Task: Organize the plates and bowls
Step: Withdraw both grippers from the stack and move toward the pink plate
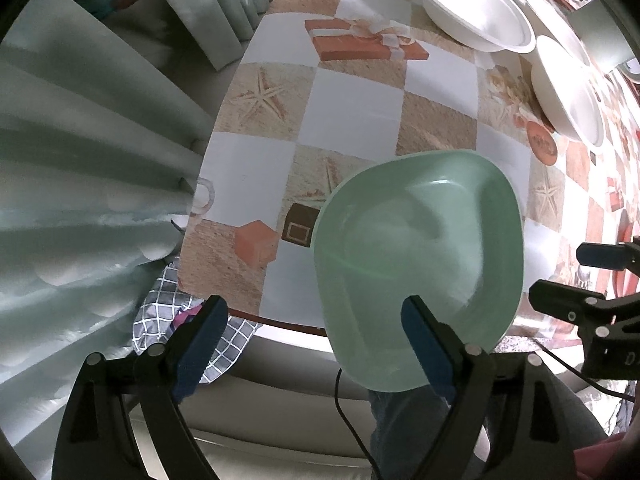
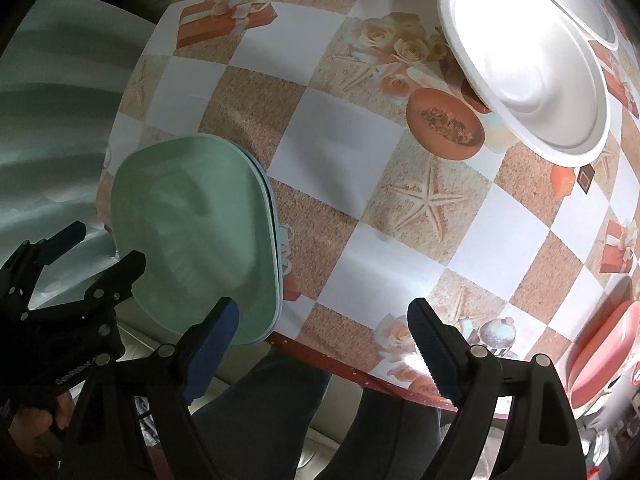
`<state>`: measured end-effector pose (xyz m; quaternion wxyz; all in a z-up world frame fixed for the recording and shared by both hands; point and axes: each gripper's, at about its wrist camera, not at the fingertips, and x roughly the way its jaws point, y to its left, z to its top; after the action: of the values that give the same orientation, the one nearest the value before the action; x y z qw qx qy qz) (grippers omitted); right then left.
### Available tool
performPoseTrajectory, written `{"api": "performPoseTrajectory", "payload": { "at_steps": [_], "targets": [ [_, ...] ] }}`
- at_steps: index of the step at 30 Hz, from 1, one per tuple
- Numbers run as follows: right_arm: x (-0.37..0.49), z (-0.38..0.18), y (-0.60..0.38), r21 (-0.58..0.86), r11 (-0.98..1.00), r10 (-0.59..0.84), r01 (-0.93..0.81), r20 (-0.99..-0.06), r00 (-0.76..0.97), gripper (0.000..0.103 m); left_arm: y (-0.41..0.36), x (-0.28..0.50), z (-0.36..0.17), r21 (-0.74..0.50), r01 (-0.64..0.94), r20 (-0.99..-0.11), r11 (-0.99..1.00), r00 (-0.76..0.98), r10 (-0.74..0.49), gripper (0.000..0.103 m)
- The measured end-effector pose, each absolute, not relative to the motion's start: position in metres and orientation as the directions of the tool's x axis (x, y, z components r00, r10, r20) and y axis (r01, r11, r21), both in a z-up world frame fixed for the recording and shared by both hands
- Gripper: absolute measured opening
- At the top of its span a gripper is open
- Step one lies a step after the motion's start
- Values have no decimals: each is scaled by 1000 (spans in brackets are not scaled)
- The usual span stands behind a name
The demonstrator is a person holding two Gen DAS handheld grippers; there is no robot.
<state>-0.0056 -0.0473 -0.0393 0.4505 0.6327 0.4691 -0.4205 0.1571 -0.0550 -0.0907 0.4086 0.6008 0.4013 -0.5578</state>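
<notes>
1. Two hand-held grippers are in my feeds, both with black arms and blue ribbed pads: the left hand-held gripper [image 1: 312,316] has its jaws spread wide with nothing pressed between the pads, and the right hand-held gripper [image 2: 322,320] is likewise spread wide and empty.
2. I see a pale green plate [image 1: 420,264], smooth, matte and squarish with rounded corners, lying at the table's near edge and overhanging it a little; in the right wrist view a thin blue rim shows beneath it, so it sits on another plate.
3. One left pad hangs over the green plate's near rim; I can't tell if it touches.
4. Farther back I see white foam bowls [image 2: 532,76], round with rolled rims, one tilted, well apart from the green plate.
5. A coral rectangular tray [image 2: 600,352] sits at the right edge.
6. I see the table [image 2: 340,148] under a glossy checked oilcloth printed with starfish, roses and gift boxes.
7. Pale green pleated curtains [image 1: 80,160] hang at the left.
</notes>
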Motion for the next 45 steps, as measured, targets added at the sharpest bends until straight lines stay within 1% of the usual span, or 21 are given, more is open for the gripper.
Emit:
{"api": "performPoseTrajectory", "payload": {
  "at_steps": [8,13,17,24,25,26,27,28,29,31,32,34,37,40,43,45],
  "targets": [
    [-3,-44,-48,177,-153,220,972,-953,208,87,-67,171,-107,36,946,-996,-322,60,64,91],
    [-2,-49,-45,171,-166,230,971,-951,207,87,-65,166,-120,40,936,-993,-349,76,91,91],
    [2,-57,-43,153,-161,240,975,-952,189,87,-64,158,-125,60,926,-992,-373,95,77,91],
    [18,-77,-47,150,-170,238,974,-953,189,87,-66,157,-126,39,923,-994,-382,75,79,91],
    [21,-80,-48,152,-173,236,973,-953,190,83,-66,156,-126,33,921,-994,-388,69,80,91],
    [22,-81,-48,158,-178,234,971,-952,197,62,-67,155,-126,22,919,-995,-394,60,84,91],
    [23,-84,-48,166,-187,236,968,-949,209,48,-70,152,-127,11,918,-995,-396,50,88,91],
    [24,-83,-48,174,-200,225,964,-950,218,43,-69,151,-128,0,918,-995,-397,40,91,91],
    [25,-83,-48,193,-202,219,960,-946,237,31,-69,148,-128,-14,916,-995,-400,27,97,91],
    [27,-83,-48,232,-215,214,949,-937,278,21,-69,139,-128,-46,910,-994,-412,-2,108,90],
    [28,-83,-47,231,-215,213,949,-937,277,20,-69,133,-128,-58,905,-994,-421,-13,110,87],
    [23,-82,-46,244,-234,198,941,-936,292,13,-70,122,-126,-71,896,-994,-438,-27,106,84],
    [2,-81,-50,252,-290,173,923,-935,309,13,-77,108,-124,-97,894,-992,-437,-53,112,81],
    [-14,-80,-54,249,-331,150,910,-938,311,13,-88,89,-120,-108,882,-993,-459,-72,96,75],
    [-26,-78,-60,243,-351,131,904,-943,305,13,-98,68,-111,-59,863,-998,-502,-43,42,75],
    [-30,-75,-61,247,-348,120,904,-945,304,14,-101,59,-102,-5,848,-1000,-530,-11,-8,76]
  ]
}}
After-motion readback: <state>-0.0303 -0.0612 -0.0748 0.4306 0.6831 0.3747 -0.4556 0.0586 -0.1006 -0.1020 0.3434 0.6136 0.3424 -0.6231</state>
